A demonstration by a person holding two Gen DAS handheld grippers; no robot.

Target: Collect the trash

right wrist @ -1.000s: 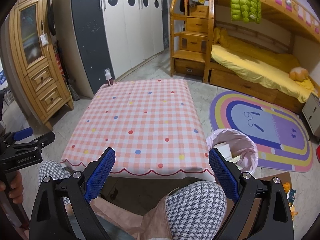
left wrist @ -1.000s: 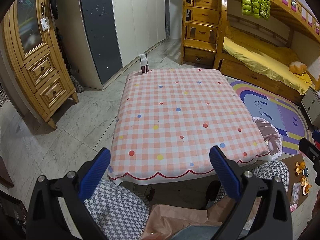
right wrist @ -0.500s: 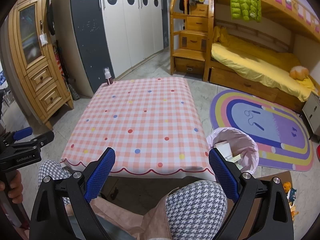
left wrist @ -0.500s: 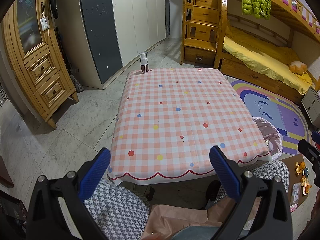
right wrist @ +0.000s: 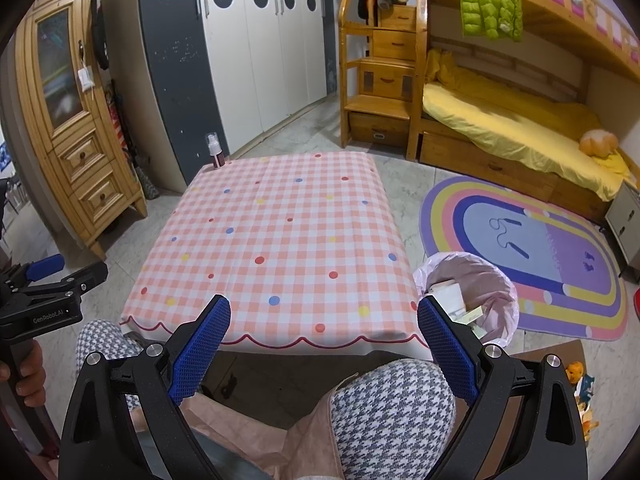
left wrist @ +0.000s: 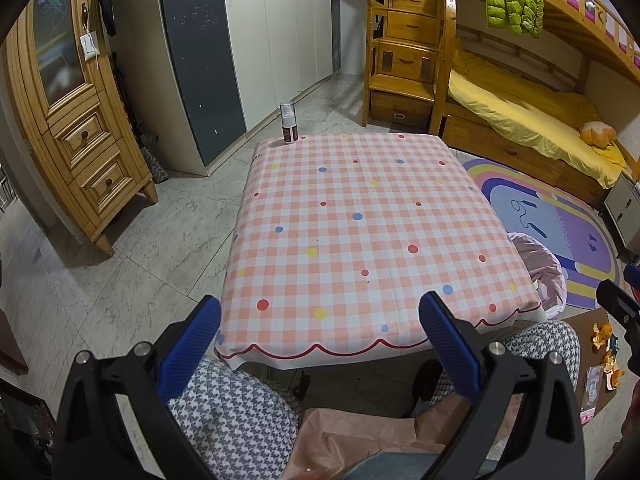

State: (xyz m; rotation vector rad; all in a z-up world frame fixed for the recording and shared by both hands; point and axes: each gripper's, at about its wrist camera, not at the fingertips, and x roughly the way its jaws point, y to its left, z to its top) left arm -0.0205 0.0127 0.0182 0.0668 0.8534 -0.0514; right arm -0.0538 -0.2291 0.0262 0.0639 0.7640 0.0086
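Note:
A low table with a pink checked cloth (left wrist: 360,232) (right wrist: 280,248) stands in front of me. A pink-lined trash bin (right wrist: 480,292) with paper scraps inside stands at the table's right front corner; it shows partly in the left wrist view (left wrist: 540,268). My left gripper (left wrist: 320,328) is open and empty above my knees at the table's near edge. My right gripper (right wrist: 324,328) is open and empty at the same edge, left of the bin. The left gripper also shows at the left of the right wrist view (right wrist: 44,292).
A small spray bottle (left wrist: 289,122) (right wrist: 215,150) stands at the table's far left corner. Orange peel and wrappers (left wrist: 604,356) lie on cardboard on the floor at the right. A rainbow rug (right wrist: 532,248), a bunk bed and wooden cabinets surround the table.
The right wrist view has shifted slightly. Both grippers stay open and almost still.

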